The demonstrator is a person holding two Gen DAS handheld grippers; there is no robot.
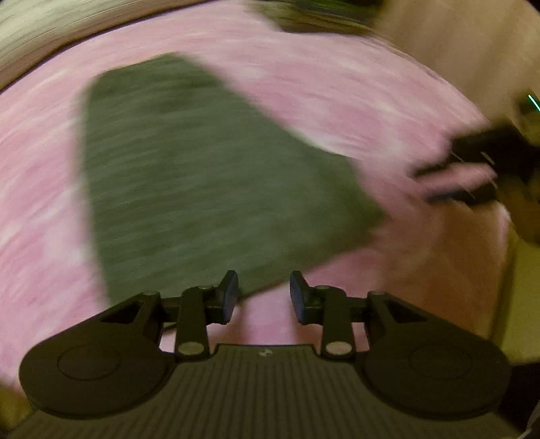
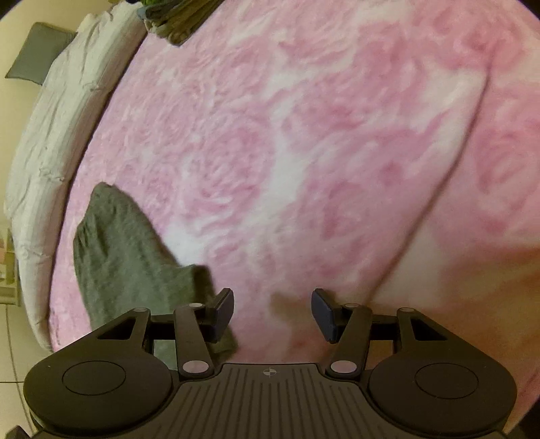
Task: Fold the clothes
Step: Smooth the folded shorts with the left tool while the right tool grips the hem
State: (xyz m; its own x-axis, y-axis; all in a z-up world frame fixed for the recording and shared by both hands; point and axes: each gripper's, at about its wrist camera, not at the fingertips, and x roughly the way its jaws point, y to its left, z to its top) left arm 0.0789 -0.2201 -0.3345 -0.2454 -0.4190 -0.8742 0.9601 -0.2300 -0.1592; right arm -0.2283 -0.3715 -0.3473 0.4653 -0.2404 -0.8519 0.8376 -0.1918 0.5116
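Observation:
A grey garment point(image 1: 202, 175) lies flat and folded on the pink floral blanket point(image 1: 337, 94); the left wrist view is motion-blurred. My left gripper point(image 1: 264, 297) is open and empty, just above the garment's near edge. My right gripper point(image 1: 449, 182) shows at the right of that view, beyond the garment's right corner, with its jaws apart. In the right wrist view my right gripper point(image 2: 272, 312) is open and empty over the blanket point(image 2: 303, 152), and the garment point(image 2: 135, 256) lies at lower left, partly under the left finger point(image 2: 222, 310).
A white duvet point(image 2: 57, 135) runs along the bed's left edge. A pile of greenish clothes point(image 2: 172, 20) sits at the far top of the blanket. A grey pillow point(image 2: 37, 57) lies beyond the duvet. Tiled floor point(image 2: 10, 354) shows at lower left.

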